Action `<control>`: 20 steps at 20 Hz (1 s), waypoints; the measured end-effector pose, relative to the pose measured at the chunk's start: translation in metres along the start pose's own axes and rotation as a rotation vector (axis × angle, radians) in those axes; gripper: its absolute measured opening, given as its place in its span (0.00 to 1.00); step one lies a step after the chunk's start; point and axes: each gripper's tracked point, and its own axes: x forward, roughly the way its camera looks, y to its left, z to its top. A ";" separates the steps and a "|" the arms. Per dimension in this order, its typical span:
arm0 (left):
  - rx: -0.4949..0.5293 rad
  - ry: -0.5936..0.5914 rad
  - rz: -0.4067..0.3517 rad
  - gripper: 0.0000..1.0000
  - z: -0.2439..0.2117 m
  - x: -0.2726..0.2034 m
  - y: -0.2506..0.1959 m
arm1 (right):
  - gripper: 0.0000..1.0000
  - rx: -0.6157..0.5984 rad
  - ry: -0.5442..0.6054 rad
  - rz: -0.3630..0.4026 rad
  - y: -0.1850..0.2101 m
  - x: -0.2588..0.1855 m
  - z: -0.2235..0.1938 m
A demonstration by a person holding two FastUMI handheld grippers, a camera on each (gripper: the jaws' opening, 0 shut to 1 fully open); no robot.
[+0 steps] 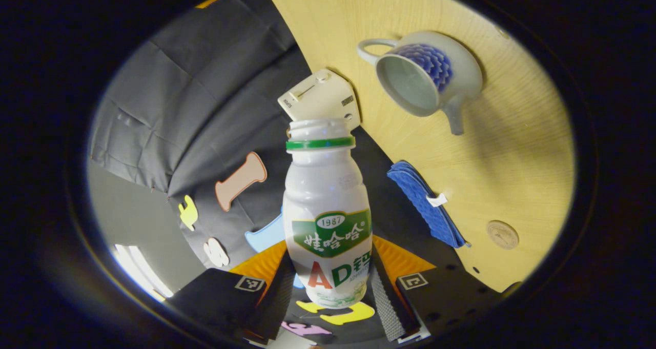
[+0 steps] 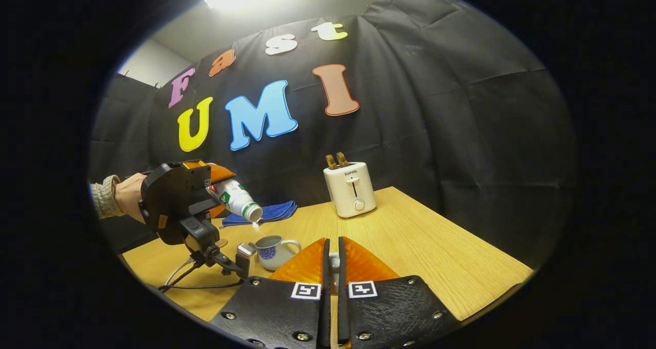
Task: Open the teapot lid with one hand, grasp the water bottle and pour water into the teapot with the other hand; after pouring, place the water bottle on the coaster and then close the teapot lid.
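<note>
My left gripper (image 1: 330, 272) is shut on a white water bottle (image 1: 328, 200) with a green neck ring and no cap. In the right gripper view that bottle (image 2: 234, 197) is tilted, with its mouth down and hanging above the teapot (image 2: 272, 250). The grey teapot (image 1: 428, 75) with a blue pattern is open, and its inside looks pale. My right gripper (image 2: 332, 246) is held nearer than the teapot, its fingers almost together on a small pale piece, the teapot lid (image 2: 333, 262), mostly hidden. A round wooden coaster (image 1: 502, 234) lies on the table.
A white toaster (image 2: 351, 190) stands at the back of the wooden table (image 2: 451, 257), near the wall. A folded blue cloth (image 1: 425, 205) lies at the table's edge behind the teapot. A person's hand (image 2: 125, 195) holds the left gripper, whose cable (image 2: 189, 282) trails over the table.
</note>
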 end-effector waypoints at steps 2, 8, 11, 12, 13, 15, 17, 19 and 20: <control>-0.040 0.002 -0.015 0.79 -0.002 0.001 -0.005 | 0.05 -0.005 -0.002 -0.001 0.000 0.000 0.000; -0.393 0.004 -0.145 0.84 0.003 -0.007 -0.050 | 0.05 -0.009 0.006 -0.008 0.000 0.002 -0.001; -0.619 -0.014 -0.179 0.84 0.009 -0.014 -0.064 | 0.05 -0.030 0.009 -0.024 -0.002 0.002 -0.002; -0.681 -0.013 -0.181 0.84 0.010 -0.010 -0.067 | 0.05 -0.035 0.010 -0.033 -0.002 0.002 -0.002; -0.741 -0.014 -0.186 0.84 0.012 -0.008 -0.071 | 0.05 -0.038 0.011 -0.040 -0.002 0.002 -0.002; -0.854 -0.021 -0.209 0.84 0.015 -0.009 -0.077 | 0.05 -0.035 0.016 -0.053 -0.003 0.002 -0.003; -0.962 -0.023 -0.210 0.77 0.016 -0.010 -0.082 | 0.05 -0.031 0.028 -0.070 -0.006 0.003 -0.004; -1.068 -0.017 -0.207 0.73 0.008 -0.020 -0.083 | 0.05 -0.035 0.023 -0.076 -0.005 0.002 0.002; -1.130 -0.011 -0.201 0.77 0.000 -0.028 -0.083 | 0.05 -0.044 0.017 -0.078 -0.003 0.002 0.008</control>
